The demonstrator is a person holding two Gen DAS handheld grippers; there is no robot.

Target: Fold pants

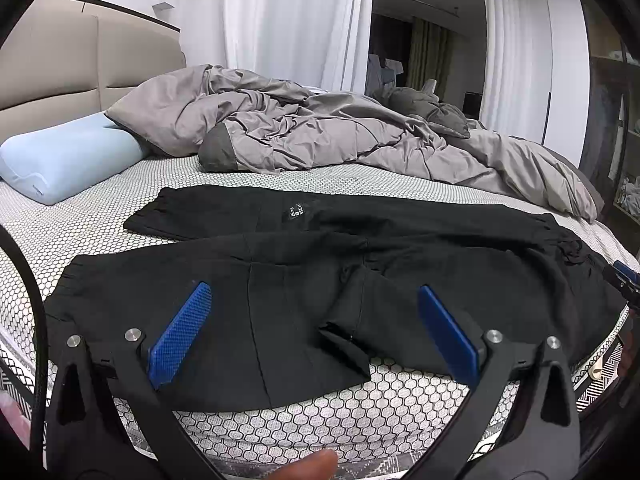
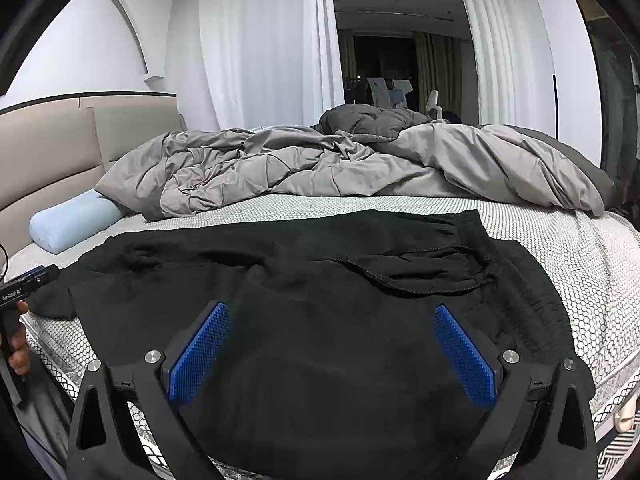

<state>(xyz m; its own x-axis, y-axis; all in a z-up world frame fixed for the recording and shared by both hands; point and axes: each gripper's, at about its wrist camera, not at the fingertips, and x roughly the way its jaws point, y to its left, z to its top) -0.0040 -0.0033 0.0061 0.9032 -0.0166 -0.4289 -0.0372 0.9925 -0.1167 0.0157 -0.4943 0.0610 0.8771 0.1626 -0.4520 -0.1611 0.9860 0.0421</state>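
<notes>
Both sets of blue fingers (image 1: 180, 332) are standing wide apart, gripping nothing: the left gripper (image 1: 314, 300) is hovering over the leg end of the black pants (image 1: 304, 264), the right gripper (image 2: 332, 320) over the waistband end. Lying spread across the patterned mattress (image 1: 120, 216), the pants are showing no clear fold, so nearly everything is remaining. Black on black is hiding seams; the near leg is perhaps partly doubled over.

left claw (image 1: 314, 304) spread wide above black pants (image 1: 320, 264) on mattress (image 1: 120, 216).
</notes>
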